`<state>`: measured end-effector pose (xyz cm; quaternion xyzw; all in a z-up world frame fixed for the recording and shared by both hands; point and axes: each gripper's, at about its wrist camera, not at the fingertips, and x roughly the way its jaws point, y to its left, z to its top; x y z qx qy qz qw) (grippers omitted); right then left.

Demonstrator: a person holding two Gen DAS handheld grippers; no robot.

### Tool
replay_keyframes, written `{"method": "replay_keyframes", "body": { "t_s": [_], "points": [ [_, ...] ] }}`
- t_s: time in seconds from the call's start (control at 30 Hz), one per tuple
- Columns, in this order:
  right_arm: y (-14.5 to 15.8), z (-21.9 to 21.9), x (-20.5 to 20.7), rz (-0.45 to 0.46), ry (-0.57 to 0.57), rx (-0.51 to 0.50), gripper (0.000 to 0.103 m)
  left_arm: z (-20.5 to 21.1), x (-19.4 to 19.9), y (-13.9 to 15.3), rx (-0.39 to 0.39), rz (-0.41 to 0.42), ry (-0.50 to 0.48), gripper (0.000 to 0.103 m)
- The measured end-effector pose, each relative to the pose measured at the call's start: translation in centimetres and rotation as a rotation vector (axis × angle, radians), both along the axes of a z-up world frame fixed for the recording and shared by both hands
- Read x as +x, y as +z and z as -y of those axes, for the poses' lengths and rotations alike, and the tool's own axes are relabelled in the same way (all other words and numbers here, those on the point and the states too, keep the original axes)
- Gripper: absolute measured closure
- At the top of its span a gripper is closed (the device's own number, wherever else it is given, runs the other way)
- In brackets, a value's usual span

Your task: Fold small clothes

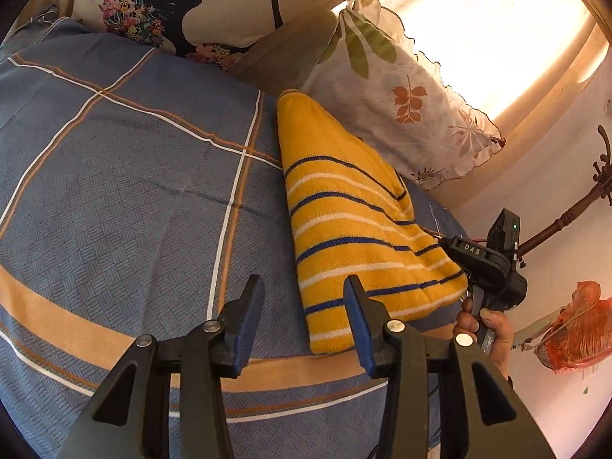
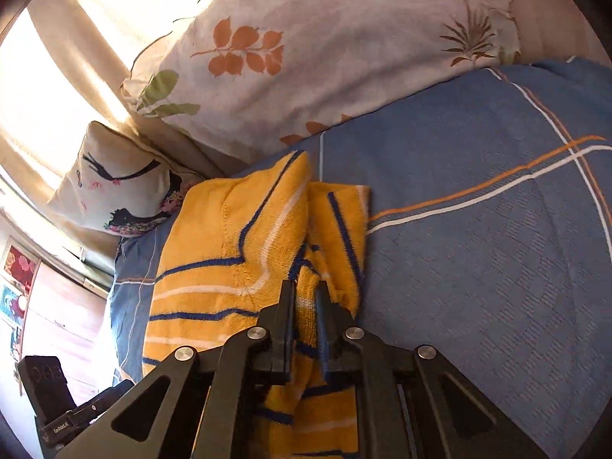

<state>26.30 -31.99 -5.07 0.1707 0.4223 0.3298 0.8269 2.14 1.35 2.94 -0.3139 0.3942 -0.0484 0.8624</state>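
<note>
Your yellow garment (image 1: 344, 210), striped in blue and white, lies folded on the blue bedspread (image 1: 126, 176), near the bed's right side as your left wrist view shows it, running from the pillows toward you. In the right wrist view the garment (image 2: 214, 252) is doubled over itself, with a narrower flap lying along its right edge. What kind of garment it is you cannot tell; the folds hide its shape, and its near end is cut off under the right gripper's body.

Your right gripper (image 2: 306, 302) is pinched narrow on a bunched edge of the garment, cloth showing between the fingers. In the left wrist view that gripper (image 1: 482, 264) sits at the garment's right near corner, its fingertips hidden behind the cloth, with your right hand (image 1: 485, 325) on its handle.

Your left gripper (image 1: 304, 294) stands wide and holds nothing. Its right finger overlaps the garment's near left edge in the picture; whether it touches the cloth cannot be made out.

At the far side, a leaf-print pillow (image 1: 405, 99) lies just beyond the garment's far end, and a pillow with a woman's silhouette (image 1: 191, 7) sits to its left. A dark wooden coat stand (image 1: 566, 214) and an orange mesh bag (image 1: 581, 325) show to the right, off the bed.
</note>
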Motion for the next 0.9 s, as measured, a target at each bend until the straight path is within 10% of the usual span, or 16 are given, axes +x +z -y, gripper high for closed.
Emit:
{"method": "replay_keyframes", "body": {
  "t_s": [0.23,0.3,0.37,0.53,0.6,0.9],
  "points": [
    [0.0,4.1,0.0,0.016,-0.059,-0.004,0.099,0.9,2.9,0.0,0.004,0.009,-0.018,0.061],
    [1.5,3.8,-0.3,0.049,-0.028,0.042,0.087,1.2,3.2,0.1,-0.001,0.015,-0.016,0.06],
    [2.6,2.6,-0.2,0.074,0.01,0.063,0.05,1.3,3.3,0.1,-0.006,0.015,-0.009,0.059],
    [3.5,-3.8,1.1,0.126,0.095,-0.056,0.05,1.6,3.1,0.2,0.005,0.003,0.002,0.058],
    [2.3,-6.1,1.9,0.069,0.132,-0.117,0.081,1.4,2.9,0.4,0.012,0.0,0.01,0.058],
    [3.7,0.7,-1.5,0.095,0.056,0.024,0.087,-0.1,5.8,0.4,0.029,-0.004,0.001,0.043]
  ]
}}
